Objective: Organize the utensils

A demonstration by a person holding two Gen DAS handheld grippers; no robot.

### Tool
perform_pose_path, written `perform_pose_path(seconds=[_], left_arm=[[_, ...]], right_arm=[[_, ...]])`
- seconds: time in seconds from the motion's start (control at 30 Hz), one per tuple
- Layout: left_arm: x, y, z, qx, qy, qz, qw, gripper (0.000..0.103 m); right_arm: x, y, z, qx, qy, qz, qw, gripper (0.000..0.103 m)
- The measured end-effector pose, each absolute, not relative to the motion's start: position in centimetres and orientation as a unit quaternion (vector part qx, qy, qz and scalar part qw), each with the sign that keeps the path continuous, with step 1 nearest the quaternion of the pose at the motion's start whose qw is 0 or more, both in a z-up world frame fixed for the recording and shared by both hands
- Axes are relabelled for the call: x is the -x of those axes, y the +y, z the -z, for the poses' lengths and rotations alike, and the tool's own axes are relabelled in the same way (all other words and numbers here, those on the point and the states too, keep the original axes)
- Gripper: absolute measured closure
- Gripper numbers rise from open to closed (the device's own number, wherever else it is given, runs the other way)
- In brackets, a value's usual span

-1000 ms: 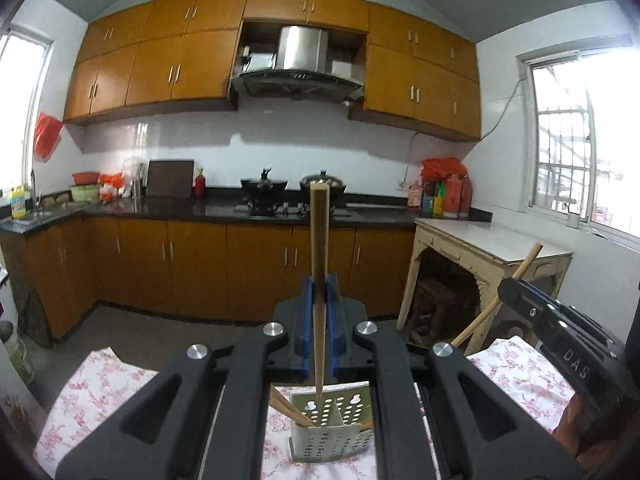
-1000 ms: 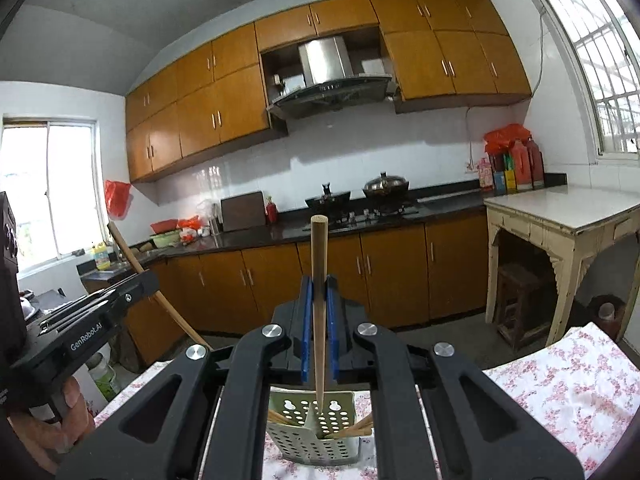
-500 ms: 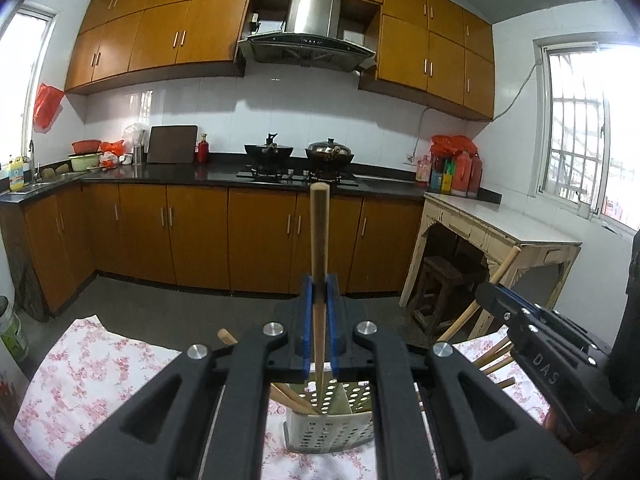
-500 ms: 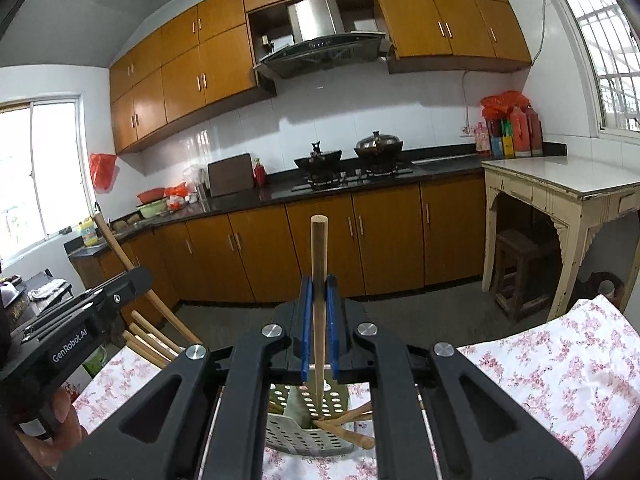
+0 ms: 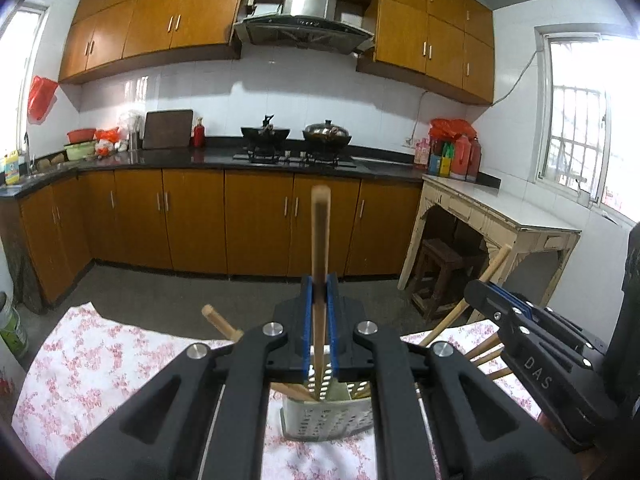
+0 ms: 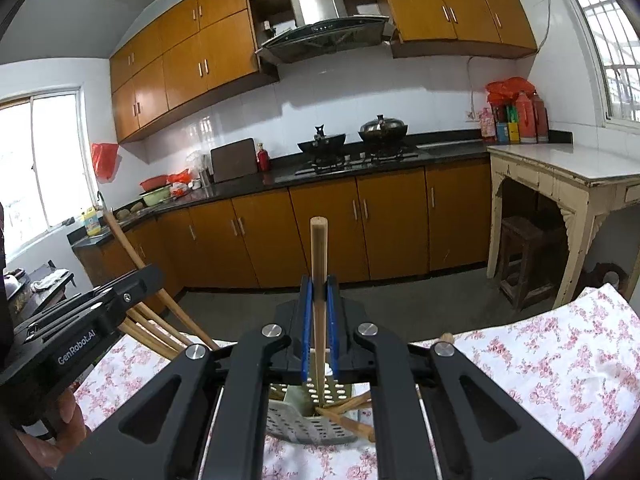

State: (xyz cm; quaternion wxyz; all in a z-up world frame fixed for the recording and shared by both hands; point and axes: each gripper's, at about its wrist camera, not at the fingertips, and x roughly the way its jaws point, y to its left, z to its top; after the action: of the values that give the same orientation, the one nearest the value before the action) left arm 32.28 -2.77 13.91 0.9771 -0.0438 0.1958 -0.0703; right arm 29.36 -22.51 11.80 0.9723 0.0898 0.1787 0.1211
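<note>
The left claw (image 5: 320, 300) is gripping a single wooden chopstick (image 5: 320, 264) between its blue pads, closed tight on the shaft, with the stick pointing up toward 12 o'clock and its lower end dipping into the perforated holder (image 5: 328, 420) standing on the desk. The right claw (image 6: 319, 300) is doing the same with its own chopstick (image 6: 319, 280), squeezed shut on it, the tip reaching down into the holder (image 6: 312, 420) from above.

In the left wrist view, the right claw's black body is showing at 3 o'clock, with its stick angling up toward 1 o'clock. More loose sticks (image 5: 294, 390) are leaning inside the holder, one end (image 5: 216, 318) poking out toward 10 o'clock; these are crowding the opening where the held stick is entering. In the right wrist view, the left claw's body is lying at 9 o'clock, a hand (image 6: 56, 436) wrapping its grip, and several sticks (image 6: 156, 332) are fanning out beside it. Others (image 6: 348, 420) are lying crossed in the holder at 5 o'clock.

The floral tablecloth (image 6: 560, 368) is covering the desk. Beyond, at 12 o'clock, orange cabinets (image 5: 256, 224), a stove with two pots (image 5: 326, 134) and a range hood (image 5: 308, 20) are lining the wall; a pale side table (image 6: 560, 176) is standing at 3 o'clock.
</note>
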Motion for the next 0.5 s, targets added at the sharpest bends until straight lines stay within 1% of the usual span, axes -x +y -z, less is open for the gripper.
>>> perform_pose_path(seconds=[0.03, 0.07, 0.1, 0.13, 0.23, 0.43, 0.5], left_arm=[[-32.2, -2.6, -13.9, 0.044, 0.196, 0.07, 0.977, 0.082], [-32.1, -2.4, -14.0, 0.045, 0.195, 0.068, 0.977, 0.072], [-31.9, -2.1, -14.1, 0.046, 0.191, 0.065, 0.978, 0.07], [-31.7, -2.0, -14.3, 0.047, 0.19, 0.065, 0.978, 0.07], [-31.1, -1.2, -14.7, 0.049, 0.186, 0.061, 0.979, 0.069], [-28.3, 0.4, -15.7, 0.052, 0.175, 0.051, 0.982, 0.06], [-26.7, 0.8, -15.8, 0.047, 0.173, 0.048, 0.983, 0.055]], right_arm=[[-29.4, -22.6, -11.8, -0.09, 0.18, -0.121, 0.972, 0.086], [-29.3, -22.8, -11.8, -0.092, 0.18, -0.117, 0.972, 0.072], [-29.1, -23.0, -11.9, -0.096, 0.177, -0.114, 0.973, 0.067], [-28.9, -23.2, -12.0, -0.1, 0.173, -0.112, 0.973, 0.066], [-28.4, -23.7, -12.5, -0.109, 0.168, -0.11, 0.974, 0.065], [-25.9, -24.0, -13.8, -0.103, 0.145, -0.11, 0.978, 0.065], [-24.5, -24.0, -14.2, -0.098, 0.137, -0.111, 0.979, 0.059]])
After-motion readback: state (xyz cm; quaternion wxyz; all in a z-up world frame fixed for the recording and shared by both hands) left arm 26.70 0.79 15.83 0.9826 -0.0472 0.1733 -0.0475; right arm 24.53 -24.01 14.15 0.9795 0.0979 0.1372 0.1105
